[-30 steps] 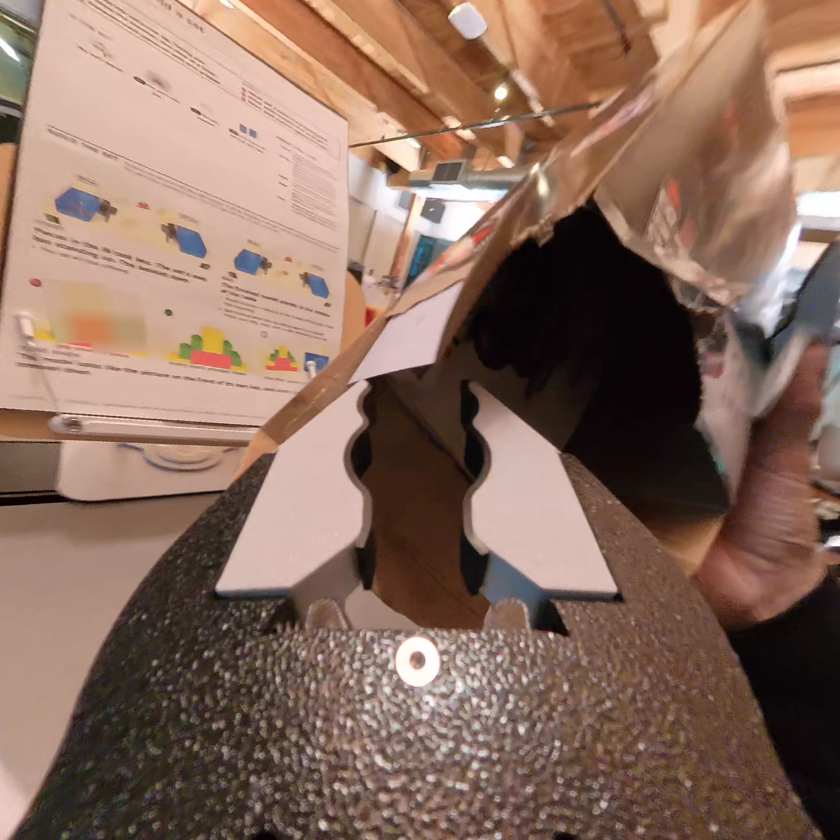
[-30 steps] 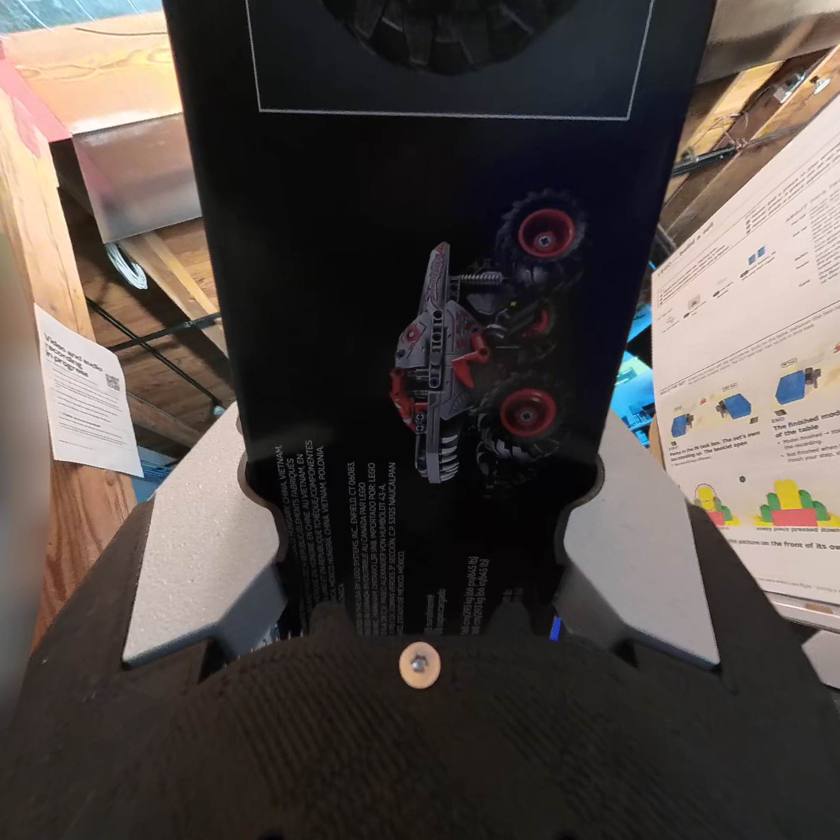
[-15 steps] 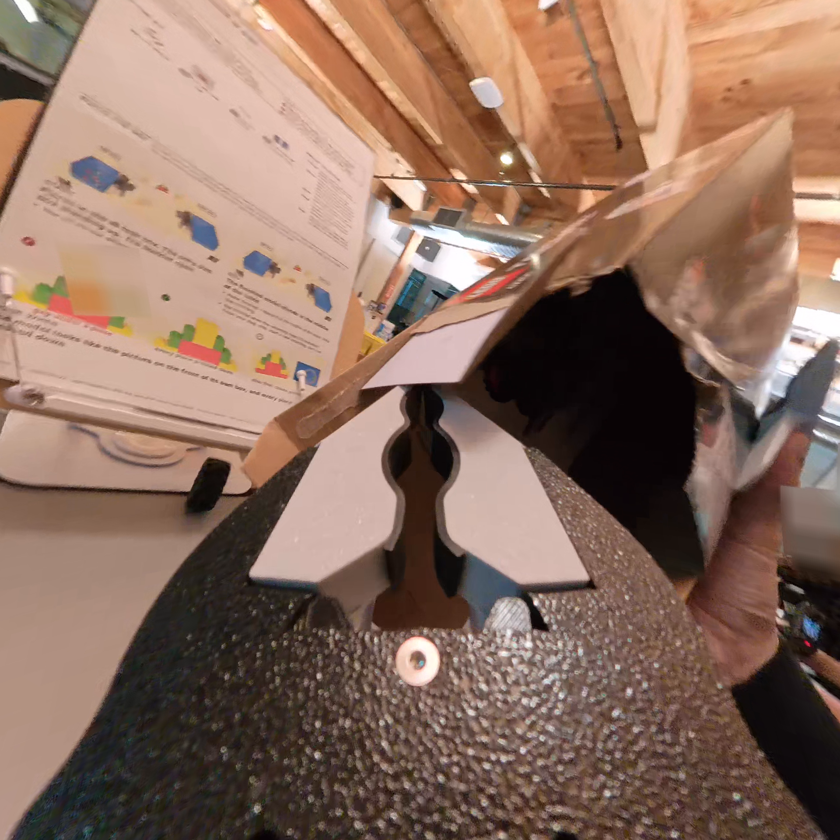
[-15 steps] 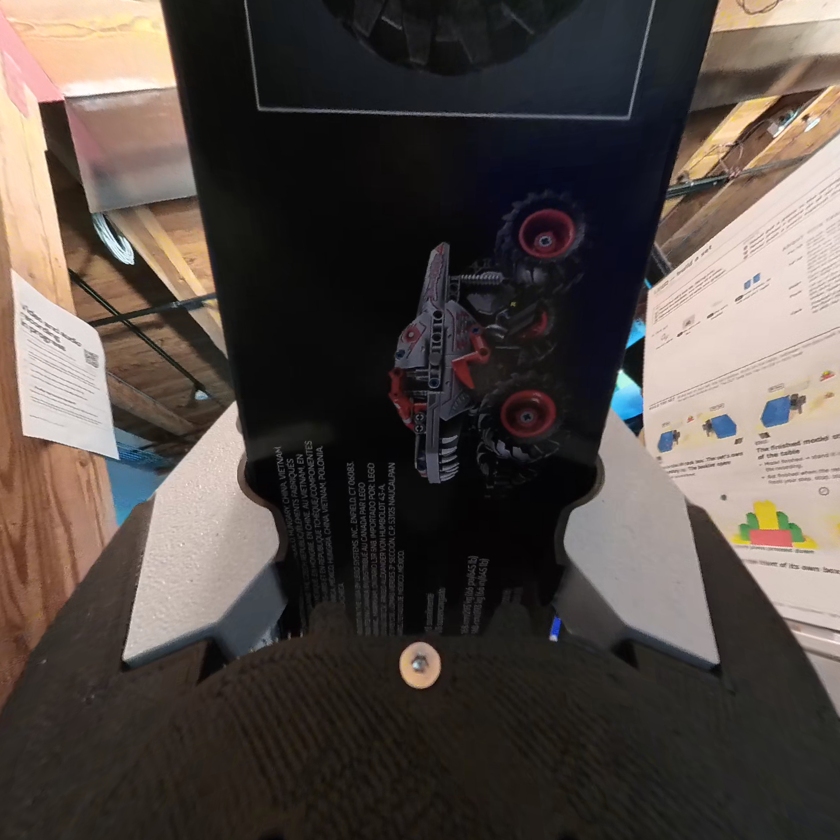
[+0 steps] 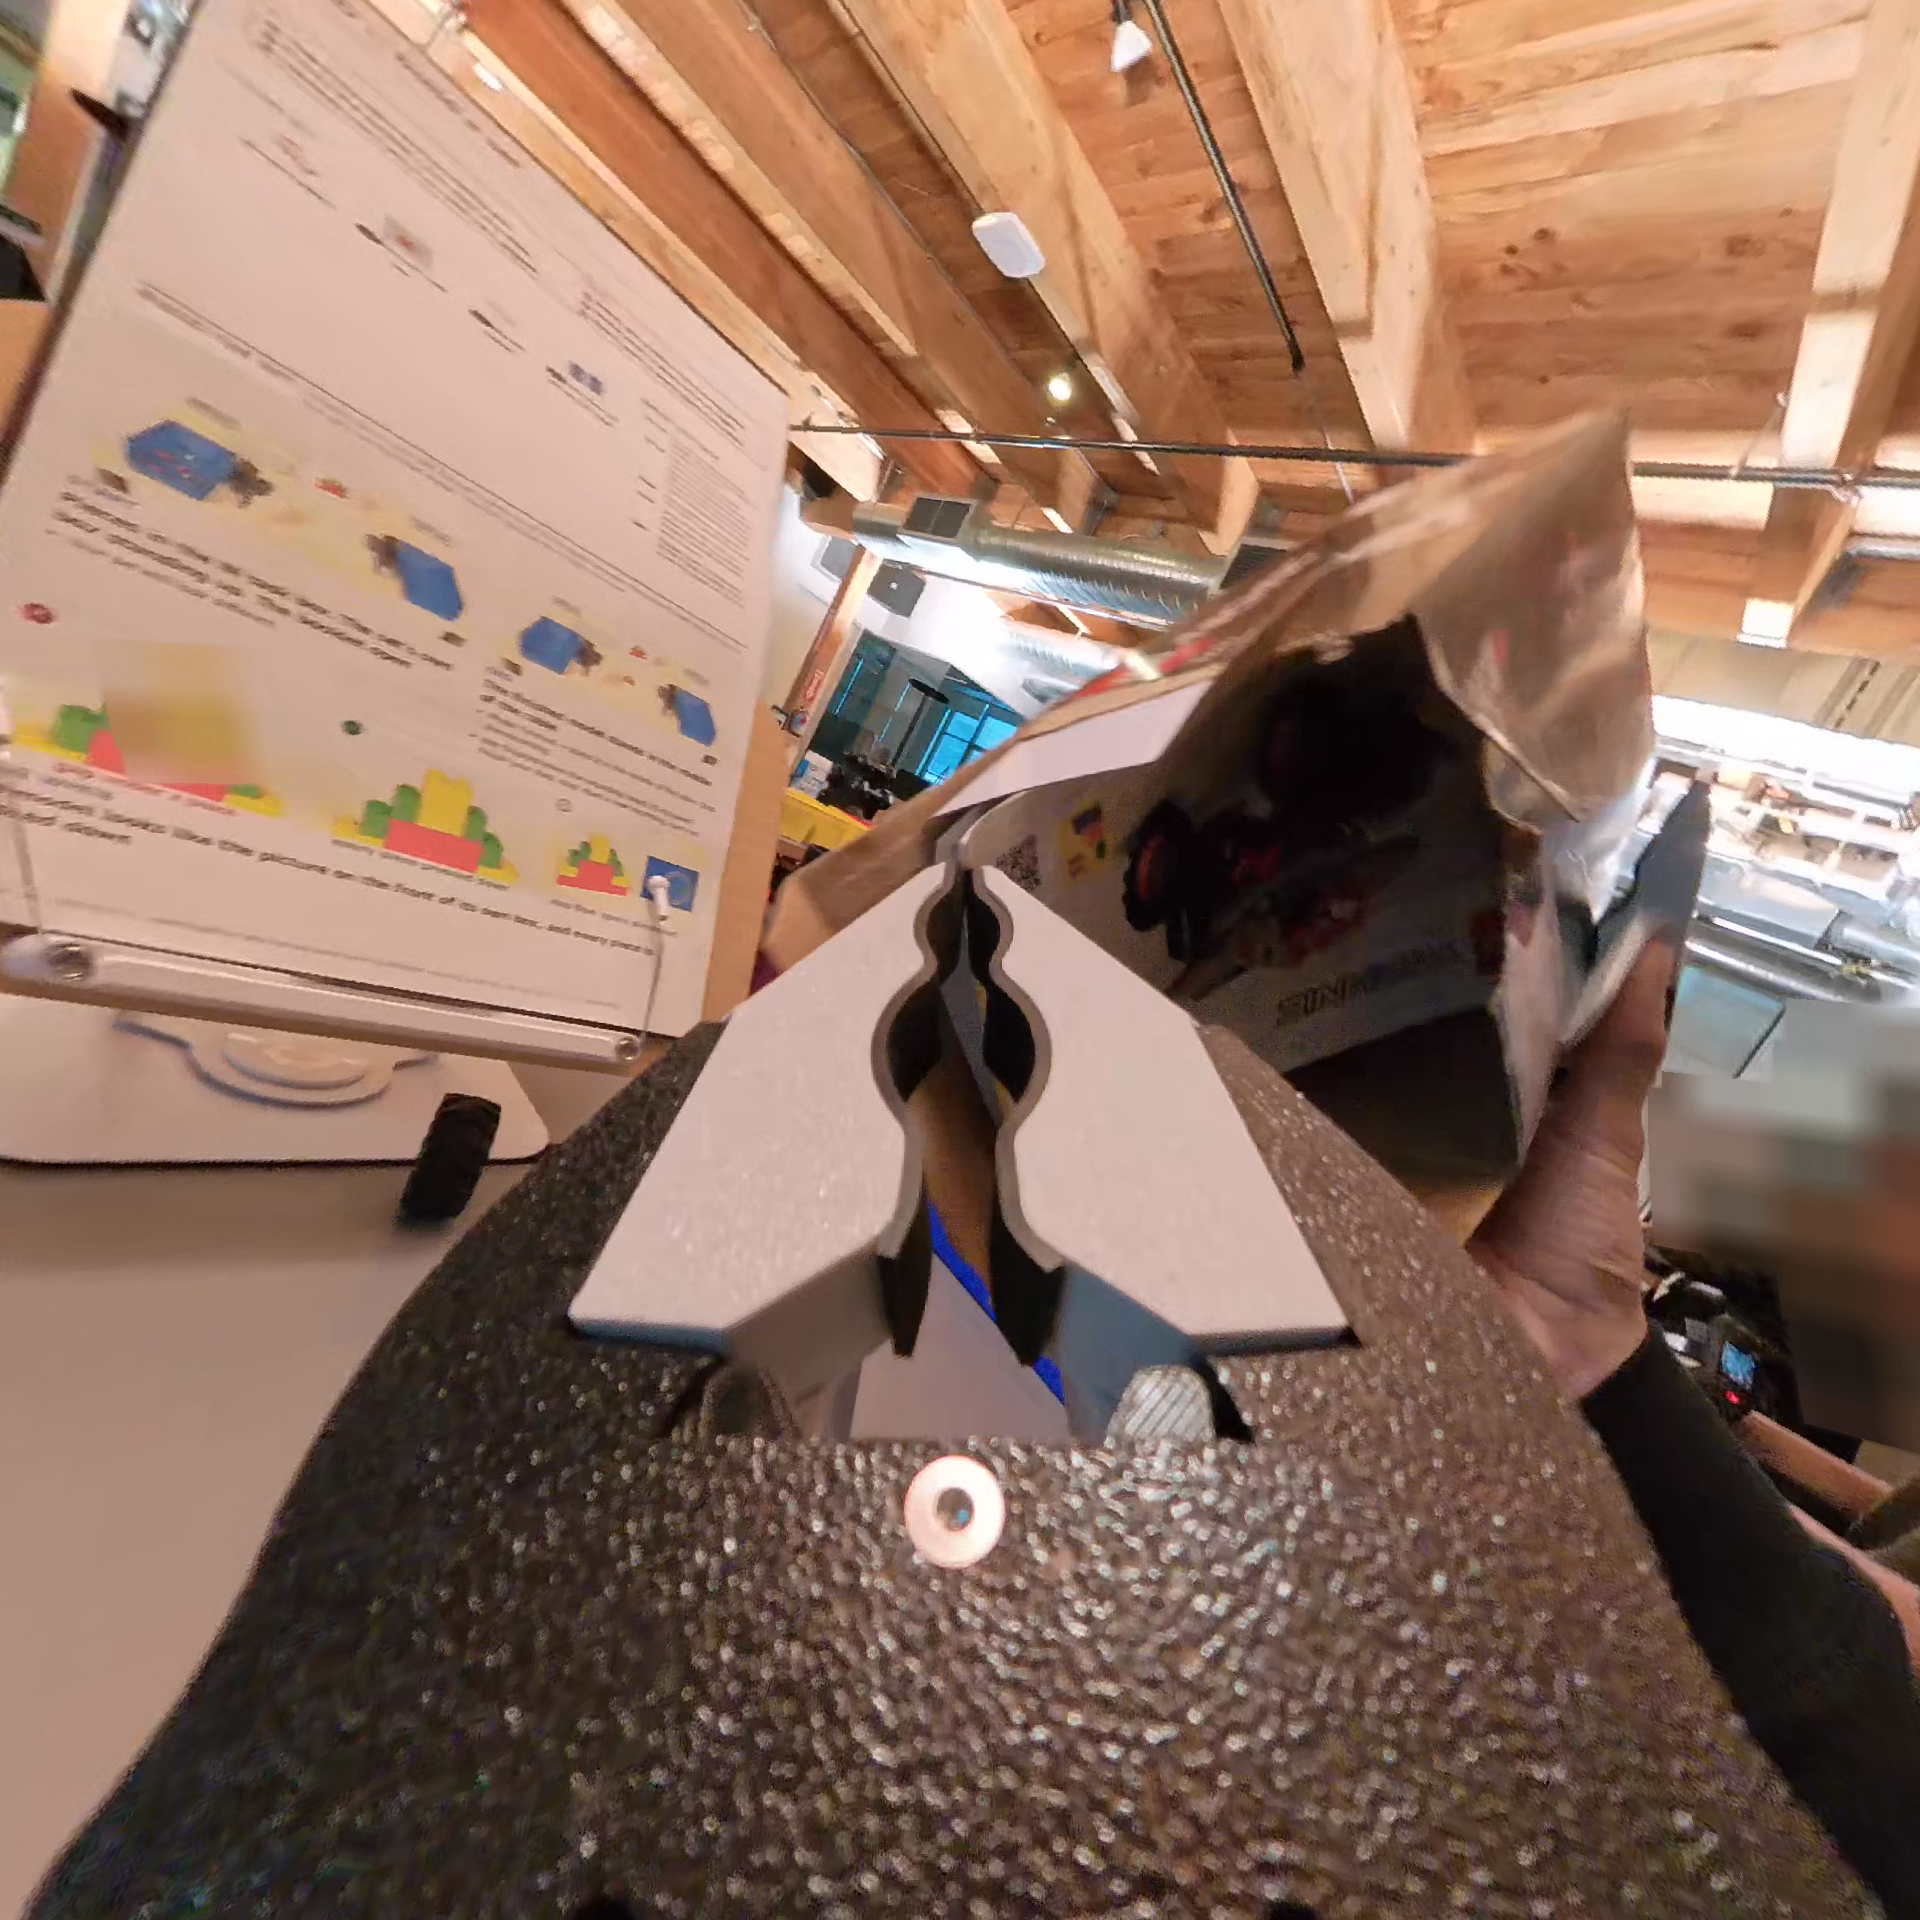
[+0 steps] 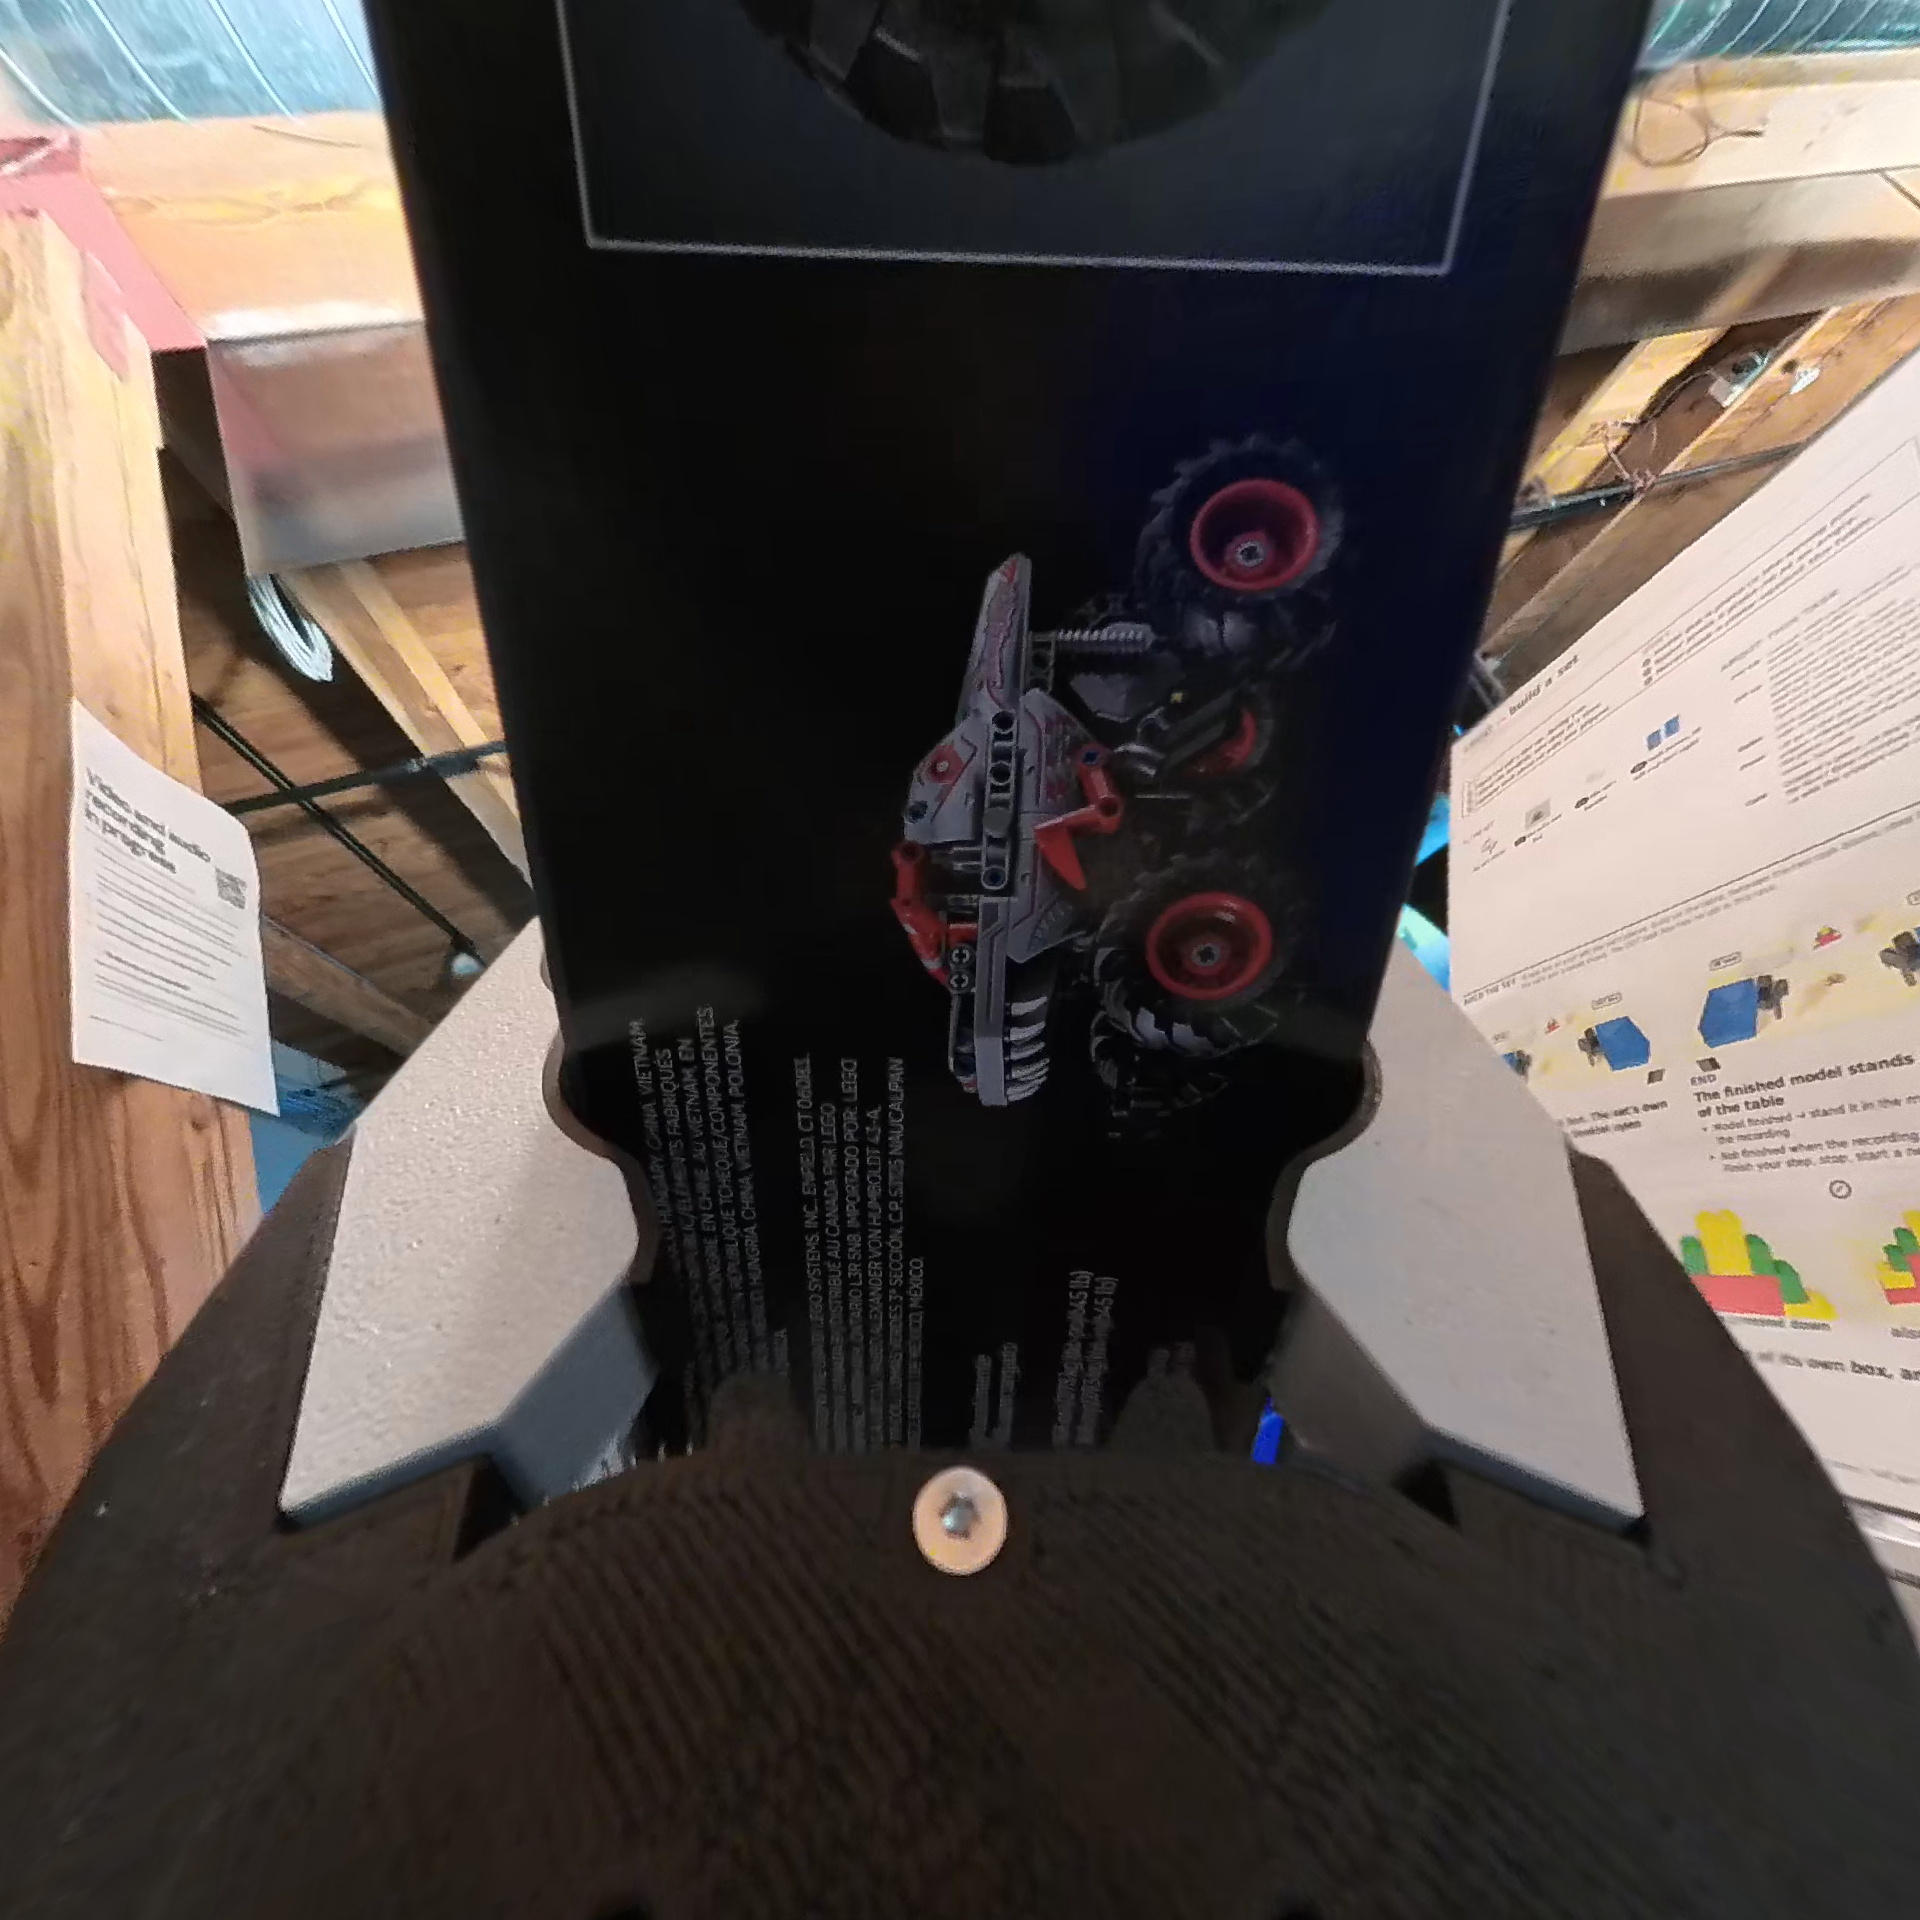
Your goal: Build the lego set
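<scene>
Box (image 6: 935,520), cardboard, dark printed face with a picture of a red-wheeled monster truck; it stands on end between the fingers of the right gripper (image 6: 961,1174), which is set wide and pressed against both long edges, holding it raised. In the left wrist view the same box (image 5: 1538,665) lies ahead and to the right of the left gripper (image 5: 961,904), its torn end open toward the camera, silver inner surface showing, lower edge resting against a person's hand (image 5: 1558,1226).

Instruction sheet (image 5: 395,499), white, with coloured brick diagrams, propped on a white stand (image 5: 260,1081) ahead and left of the left gripper; the same sheet (image 6: 1714,935) appears to the right of the right gripper.

Booklet (image 5: 1278,935), white cover with a printed vehicle, lying inside the box opening just ahead and right of the left gripper. The left gripper is nearly closed, pinching a thin pale edge at its tips; whether that edge belongs to the booklet or to a box flap (image 5: 1081,748) cannot be told.

Paper notice (image 6: 166,914), white, fixed to a wooden post left of the right gripper.

Wheel (image 5: 447,1153), small, black, on the grey table (image 5: 208,1455), left of the left gripper, by the stand's base.
</scene>
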A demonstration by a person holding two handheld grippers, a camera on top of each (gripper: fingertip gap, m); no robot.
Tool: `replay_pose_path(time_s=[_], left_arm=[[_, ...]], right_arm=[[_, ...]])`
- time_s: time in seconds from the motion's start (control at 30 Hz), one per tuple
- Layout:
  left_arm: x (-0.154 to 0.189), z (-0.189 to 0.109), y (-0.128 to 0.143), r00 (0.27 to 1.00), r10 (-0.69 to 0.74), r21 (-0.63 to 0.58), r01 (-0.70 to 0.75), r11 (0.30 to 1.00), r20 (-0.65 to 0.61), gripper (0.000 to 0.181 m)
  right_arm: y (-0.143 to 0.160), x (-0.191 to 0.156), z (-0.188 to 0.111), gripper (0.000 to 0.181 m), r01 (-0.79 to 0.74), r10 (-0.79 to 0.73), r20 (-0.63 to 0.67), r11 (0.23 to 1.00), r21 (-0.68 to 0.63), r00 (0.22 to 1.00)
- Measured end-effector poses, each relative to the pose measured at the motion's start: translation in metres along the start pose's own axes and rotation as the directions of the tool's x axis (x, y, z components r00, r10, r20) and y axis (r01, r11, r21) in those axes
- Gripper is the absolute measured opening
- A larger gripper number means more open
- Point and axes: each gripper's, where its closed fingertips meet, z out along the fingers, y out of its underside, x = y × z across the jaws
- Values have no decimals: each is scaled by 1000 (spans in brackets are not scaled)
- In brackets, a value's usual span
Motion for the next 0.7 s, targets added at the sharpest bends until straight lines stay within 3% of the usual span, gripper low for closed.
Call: replay_pose_path(time_s=[0.2,0.3,0.4,0.53,0.7], left_arm=[[5,-18,-19,988,-134,-33,131,991,-81,0],[12,-32,-11,990,-104,-74,97,993,-91,0],[-2,-46,-2,996,-86,-81,84,993,-16,0],[-22,-74,-12,993,-86,-7,87,996,75,0],[-2,-74,23,989,-149,-166,146,975,-7,0]], right_arm=[[-22,8,-6,138,30,-29,-38,999,42,999],[-35,19,-10,140,57,-54,-80,997,44,995],[-46,28,-13,138,103,-100,-126,995,13,987],[-67,40,-24,141,160,-161,-180,987,-17,970],[-87,49,-35,141,212,-214,-229,977,-37,950]])
